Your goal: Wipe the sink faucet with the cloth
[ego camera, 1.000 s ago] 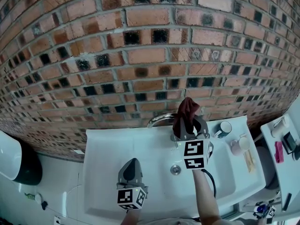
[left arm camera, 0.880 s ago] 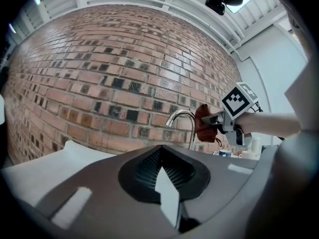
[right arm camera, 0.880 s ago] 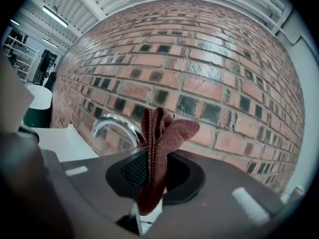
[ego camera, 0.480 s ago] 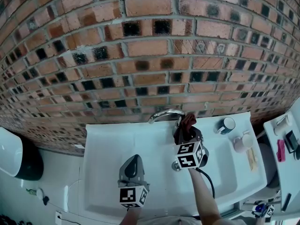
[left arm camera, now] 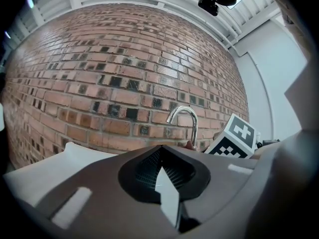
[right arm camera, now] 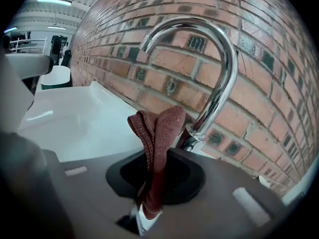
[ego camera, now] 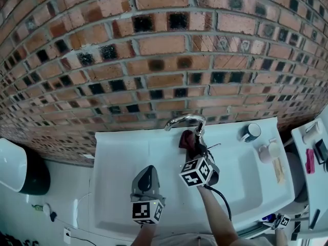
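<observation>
Head view: a brick wall [ego camera: 154, 60] of red and dark bricks is seen filling the upper half, and a white sink [ego camera: 118, 163] is set against its foot. A curved chrome faucet [ego camera: 182, 121] is mounted at the sink's back edge, with its spout arched over the basin.

The right gripper [ego camera: 193, 146] is held over the back of the basin, directly in front of the faucet, and its marker cube is turned towards the camera. The left gripper [ego camera: 146, 181] is held lower and to the left, over the front of the basin, well apart from the faucet.

In the right gripper view, the jaws of the right gripper [right arm camera: 149, 203] are seen clamped on a dark red cloth [right arm camera: 159, 133]. The cloth is pinched at its lower end, while its folded upper end stands up just beside the lower stem of the faucet [right arm camera: 219, 59]. Whether cloth and stem are touching cannot be told. In the head view the cloth [ego camera: 187, 139] is seen close by the faucet's base.

In the left gripper view, the jaws of the left gripper [left arm camera: 162, 171] are seen pressed together with nothing between them, and the faucet [left arm camera: 185, 116] is seen beyond them against the wall.

A dark mug [ego camera: 251, 132] is seen on the sink's right rear corner.
</observation>
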Motion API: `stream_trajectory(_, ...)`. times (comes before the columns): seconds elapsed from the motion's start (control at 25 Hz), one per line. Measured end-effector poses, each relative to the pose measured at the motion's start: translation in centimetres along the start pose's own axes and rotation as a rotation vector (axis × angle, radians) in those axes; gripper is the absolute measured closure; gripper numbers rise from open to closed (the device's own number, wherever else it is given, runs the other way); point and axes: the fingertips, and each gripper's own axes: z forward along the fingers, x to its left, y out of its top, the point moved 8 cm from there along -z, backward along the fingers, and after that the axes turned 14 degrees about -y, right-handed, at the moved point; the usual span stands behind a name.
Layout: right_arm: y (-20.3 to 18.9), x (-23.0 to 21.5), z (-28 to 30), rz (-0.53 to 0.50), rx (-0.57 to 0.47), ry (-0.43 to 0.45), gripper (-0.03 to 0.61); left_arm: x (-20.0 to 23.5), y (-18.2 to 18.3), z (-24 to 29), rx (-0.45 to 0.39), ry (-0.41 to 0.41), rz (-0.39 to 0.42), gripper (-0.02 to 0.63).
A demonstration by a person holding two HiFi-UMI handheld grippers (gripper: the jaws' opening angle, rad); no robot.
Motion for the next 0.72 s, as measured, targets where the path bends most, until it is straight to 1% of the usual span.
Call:
stream_trajectory(0.12,0.1,0.3,0.1,0.018,-0.011,0.011,0.532,1.3,0.4,-0.6,-0.010,0.043,-0.002,0.609)
stream_trajectory(0.16,0.0,0.2,0.0,0.062,-0.020,0.032,0.532,1.7,0.3,-0.7,-0.013,0.054,-0.008,0.609)
stream_trajectory(0.2,-0.1,-0.1,-0.3,0.144,-0.032,0.064,0.532,1.9,0.3,-0.9,-0.016,0.063,-0.015,0.609)
stream_trajectory(0.28,-0.4,-1.1,-1.4,0.372,-0.057,0.138,0.532,2.2,0.2,-0.9,-0.023,0.063,-0.017,0.609)
stream_trajectory(0.32,-0.5,-1.6,-2.3,0.465,-0.073,0.165,0.532,2.2,0.2,-0.9,-0.025,0.057,-0.011,0.609)
stream_trajectory(0.36,-0.6,-2.0,-3.3,0.523,-0.094,0.187,0.532,2.1,0.5,-0.9,-0.025,0.050,-0.002,0.609)
stream_trajectory(0.48,-1.2,-2.8,-7.5,0.622,-0.170,0.255,0.530,1.3,1.5,-1.1,-0.031,0.036,0.016,0.609)
stream_trajectory(0.6,-2.1,-3.2,-11.3,0.799,-0.225,0.332,0.522,1.1,1.8,-1.4,-0.047,0.036,0.020,0.609)
stream_trajectory(0.64,-2.3,-3.2,-12.3,0.838,-0.242,0.356,0.522,1.1,1.7,-1.5,-0.053,0.034,0.020,0.609)
stream_trajectory(0.68,-2.3,-3.2,-13.2,0.847,-0.262,0.367,0.522,0.9,1.7,-1.6,-0.061,0.032,0.021,0.609)
stream_trajectory(0.72,-2.2,-3.2,-13.9,0.832,-0.281,0.364,0.522,0.6,1.9,-1.8,-0.069,0.028,0.022,0.609)
